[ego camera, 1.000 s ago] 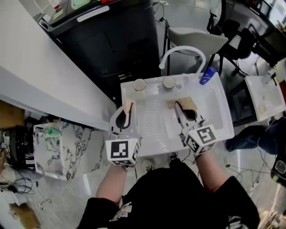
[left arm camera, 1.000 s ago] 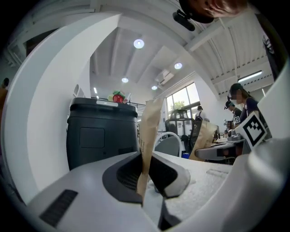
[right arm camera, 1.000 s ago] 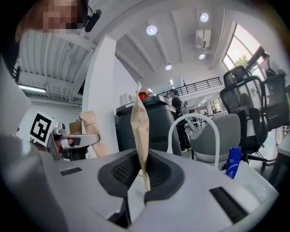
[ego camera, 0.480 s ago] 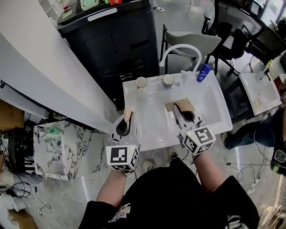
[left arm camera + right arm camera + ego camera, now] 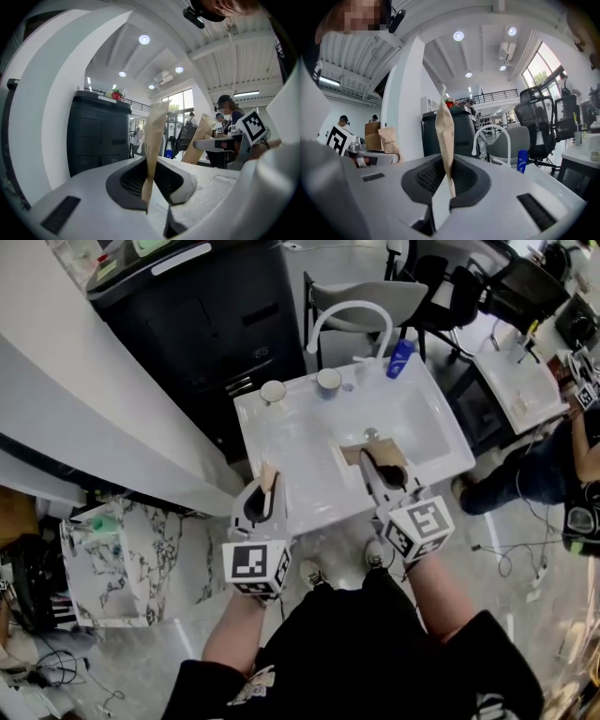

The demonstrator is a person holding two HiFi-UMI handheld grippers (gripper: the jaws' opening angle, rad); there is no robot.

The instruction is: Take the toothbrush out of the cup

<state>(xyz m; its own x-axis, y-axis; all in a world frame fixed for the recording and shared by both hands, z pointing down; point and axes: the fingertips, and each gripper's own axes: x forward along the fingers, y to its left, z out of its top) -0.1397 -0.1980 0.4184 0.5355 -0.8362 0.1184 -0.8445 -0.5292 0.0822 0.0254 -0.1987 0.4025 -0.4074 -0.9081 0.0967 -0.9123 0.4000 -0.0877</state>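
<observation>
Both grippers hover at the near edge of the white sink (image 5: 309,442), and each one is clamped on brown paper.

The left gripper (image 5: 262,495) is at 7 o'clock of the basin. Its own view shows its jaws pinched tight on the left paper strip (image 5: 154,136), which stands upright between them. The right gripper (image 5: 384,472) is at 5 o'clock, and its jaws are likewise squeezed onto the right paper strip (image 5: 445,136). At the far rim, the left cup (image 5: 273,391) sits at 12 o'clock from the left gripper. The right cup (image 5: 328,382) is just beside it, near the foot of the arched faucet (image 5: 349,305). A blue bottle (image 5: 400,358) stands at 12 o'clock from the right gripper. The toothbrush should be in one of those cups, but they show too small here to make it out, and both cups are well apart from the grippers.
</observation>
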